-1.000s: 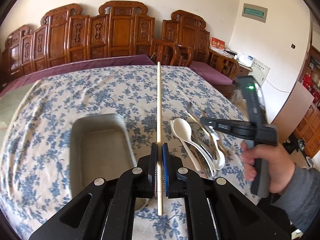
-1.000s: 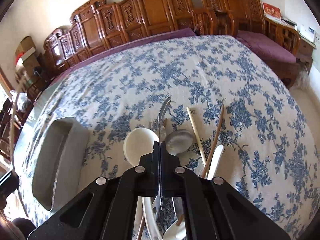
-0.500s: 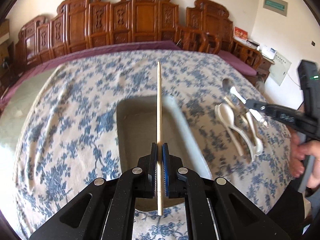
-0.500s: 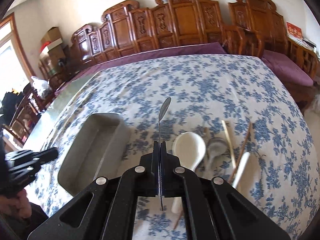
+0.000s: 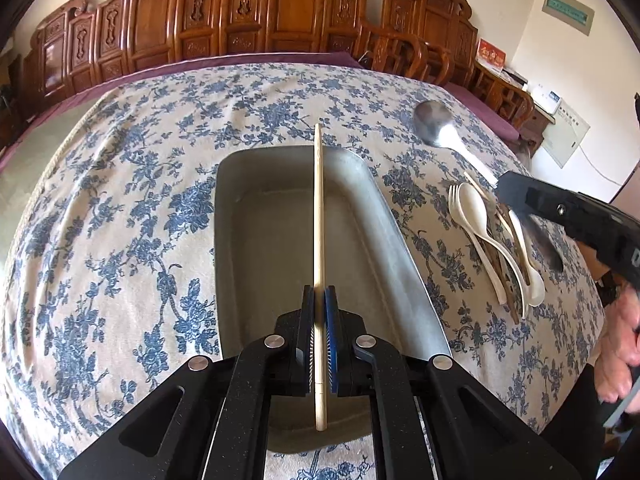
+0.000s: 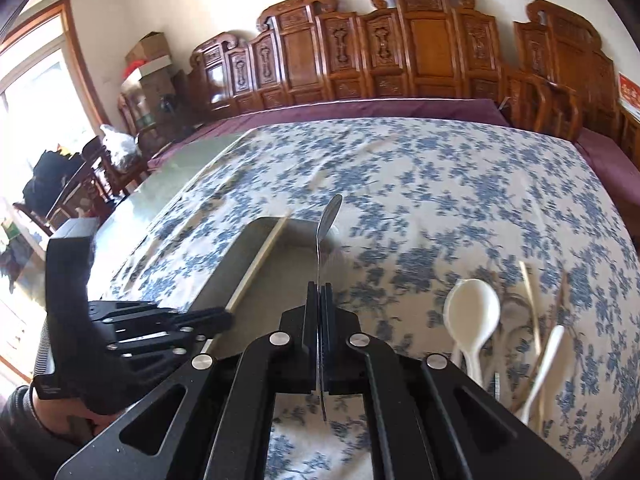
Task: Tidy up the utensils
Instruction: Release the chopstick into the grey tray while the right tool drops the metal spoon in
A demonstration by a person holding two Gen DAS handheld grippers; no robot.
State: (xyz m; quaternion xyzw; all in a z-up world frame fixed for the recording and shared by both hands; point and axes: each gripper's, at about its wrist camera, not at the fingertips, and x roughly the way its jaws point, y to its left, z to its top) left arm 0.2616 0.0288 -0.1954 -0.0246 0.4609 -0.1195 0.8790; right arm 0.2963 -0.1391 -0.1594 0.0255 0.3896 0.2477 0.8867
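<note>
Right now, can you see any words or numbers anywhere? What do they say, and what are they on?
Nothing can be read clearly.
Green wall sign: a line of text, too small to read.
Red card on the side cabinet: gold characters, too blurred to read.
White wall panel: a small line of print, too tiny to read.
Chopstick, metal spoon, tray: no markings visible.

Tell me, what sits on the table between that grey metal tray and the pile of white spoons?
Nothing but bare flowered tablecloth. The left wrist view shows it: the tray on one side, the white spoons on the other, only a strip of cloth between.
</note>
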